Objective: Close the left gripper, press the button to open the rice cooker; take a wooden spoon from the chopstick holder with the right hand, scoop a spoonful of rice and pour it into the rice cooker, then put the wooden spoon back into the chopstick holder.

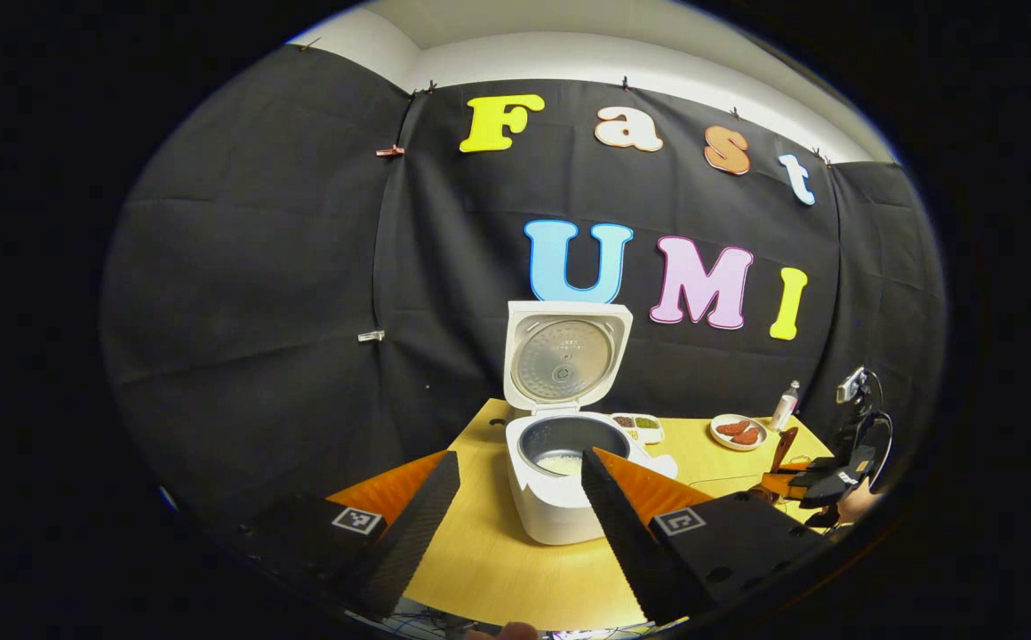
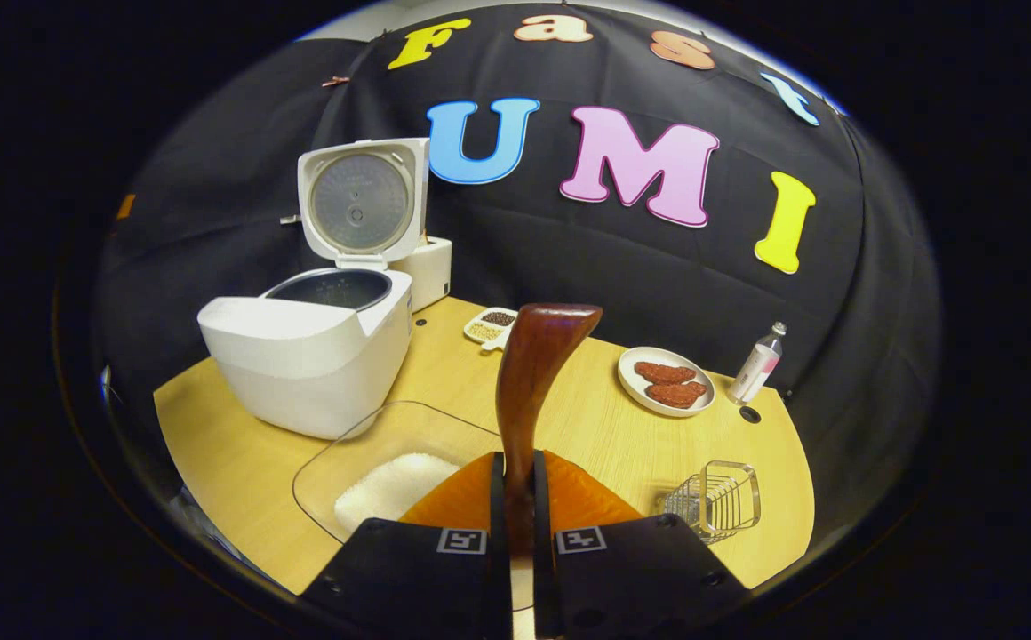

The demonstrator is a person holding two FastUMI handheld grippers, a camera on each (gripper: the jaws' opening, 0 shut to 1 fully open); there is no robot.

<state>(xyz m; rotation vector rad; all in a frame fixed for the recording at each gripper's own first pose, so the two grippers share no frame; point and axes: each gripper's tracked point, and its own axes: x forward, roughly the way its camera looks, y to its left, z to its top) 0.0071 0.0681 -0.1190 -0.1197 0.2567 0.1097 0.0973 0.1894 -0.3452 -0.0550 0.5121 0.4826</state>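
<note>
The white rice cooker (image 1: pixel 560 498) stands on the table with its lid (image 1: pixel 564 356) raised; some white rice lies in the pot. My left gripper (image 1: pixel 520 455) hangs open in front of it, nothing between its fingers. My right gripper (image 2: pixel 516 458) is shut on the handle of a brown wooden spoon (image 2: pixel 529 373), which stands upright with its bowl on top. Beneath it lies a clear glass dish of rice (image 2: pixel 391 484). The wire chopstick holder (image 2: pixel 718 500) is low to the right. The rice cooker (image 2: pixel 311 356) is to the left. In the left gripper view, the right gripper (image 1: pixel 822 484) holds the spoon (image 1: pixel 782 449) far right.
On the wooden table (image 2: pixel 587 427) are a white plate with two red patties (image 2: pixel 667 380), a small bottle (image 2: pixel 755 363), a divided dish of grains (image 2: pixel 491 325) and a white box (image 2: pixel 427 267) behind the cooker. Black cloth walls close the back and sides.
</note>
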